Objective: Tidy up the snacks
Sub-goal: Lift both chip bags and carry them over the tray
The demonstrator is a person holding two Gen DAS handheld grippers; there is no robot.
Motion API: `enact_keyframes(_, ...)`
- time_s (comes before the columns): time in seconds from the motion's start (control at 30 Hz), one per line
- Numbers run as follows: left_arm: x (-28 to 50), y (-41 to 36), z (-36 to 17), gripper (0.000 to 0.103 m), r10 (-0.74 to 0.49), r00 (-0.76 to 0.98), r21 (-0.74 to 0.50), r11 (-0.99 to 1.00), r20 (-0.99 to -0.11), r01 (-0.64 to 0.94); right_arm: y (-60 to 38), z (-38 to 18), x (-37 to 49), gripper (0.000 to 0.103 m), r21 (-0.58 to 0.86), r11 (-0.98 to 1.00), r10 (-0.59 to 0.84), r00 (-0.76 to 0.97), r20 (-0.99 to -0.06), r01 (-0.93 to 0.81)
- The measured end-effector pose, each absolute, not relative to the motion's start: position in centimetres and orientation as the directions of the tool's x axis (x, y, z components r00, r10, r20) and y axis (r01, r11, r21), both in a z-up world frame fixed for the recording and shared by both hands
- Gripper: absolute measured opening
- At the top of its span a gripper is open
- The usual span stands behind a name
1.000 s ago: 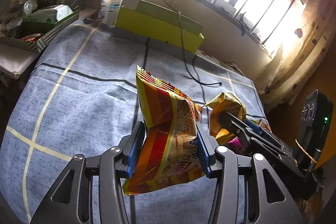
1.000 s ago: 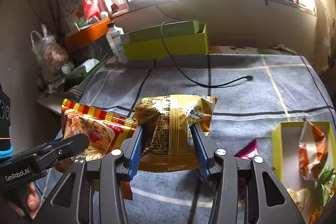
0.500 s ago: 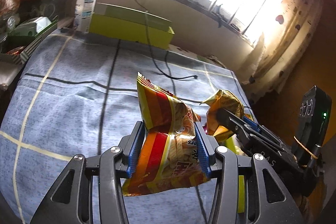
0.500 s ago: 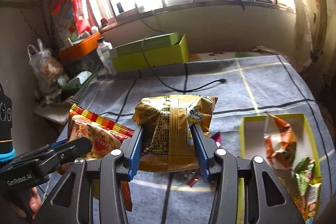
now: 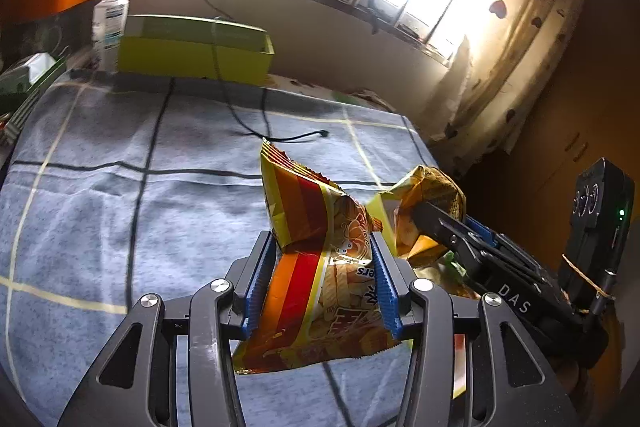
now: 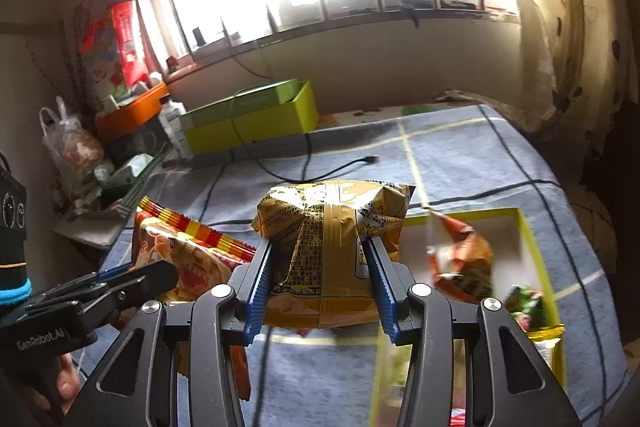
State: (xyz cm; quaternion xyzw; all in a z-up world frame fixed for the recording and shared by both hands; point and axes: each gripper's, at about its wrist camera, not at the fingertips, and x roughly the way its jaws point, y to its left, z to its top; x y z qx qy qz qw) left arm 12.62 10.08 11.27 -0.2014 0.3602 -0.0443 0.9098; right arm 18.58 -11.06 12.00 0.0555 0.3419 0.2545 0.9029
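My left gripper [image 5: 323,254] is shut on a red, orange and yellow striped snack bag [image 5: 320,267] and holds it above the blue blanket. My right gripper [image 6: 320,259] is shut on a golden-brown snack bag [image 6: 328,251]. It also shows in the left wrist view [image 5: 424,203], just right of the striped bag. The striped bag shows at the left of the right wrist view [image 6: 180,251]. A yellow-green open box [image 6: 536,247] lies below right of the right gripper, with an orange snack bag [image 6: 460,255] and a green packet [image 6: 528,303] inside.
A blue checked blanket [image 5: 120,207] covers the surface. A black cable [image 5: 280,137] lies across it. A long yellow-green box [image 5: 192,51] and a white bottle [image 5: 110,23] stand at the far edge. Clutter and an orange tray [image 6: 132,111] sit at far left.
Both grippers have swung to the right with their bags. The yellow-green box with snacks has come closer under the right gripper.
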Motion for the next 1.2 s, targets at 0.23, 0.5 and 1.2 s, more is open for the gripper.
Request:
enact_keyframes(0.23, 13.9, 7.3, 11.5, 0.048, -0.267, 0.723, -0.396, 0.918, -0.637, -0.010, -14.5, 11.8, 18.6, 0.044, 0.277, 0.888, 0.458, 0.661, -0.594, -0.367)
enact_keyframes(0.5, 15.2, 4.5, 11.4, 0.048, -0.304, 0.704, -0.394, 0.918, -0.642, 0.037, -17.1, 11.7, 19.0, 0.044, 0.278, 0.903, 0.430, 0.677, -0.597, -0.328)
enact_keyframes(1.2, 18.7, -1.0, 9.5, 0.048, -0.367, 0.637, -0.393, 0.913, -0.678, 0.109, -22.4, 10.9, 22.0, 0.044, 0.262, 0.931, 0.365, 0.698, -0.617, -0.255)
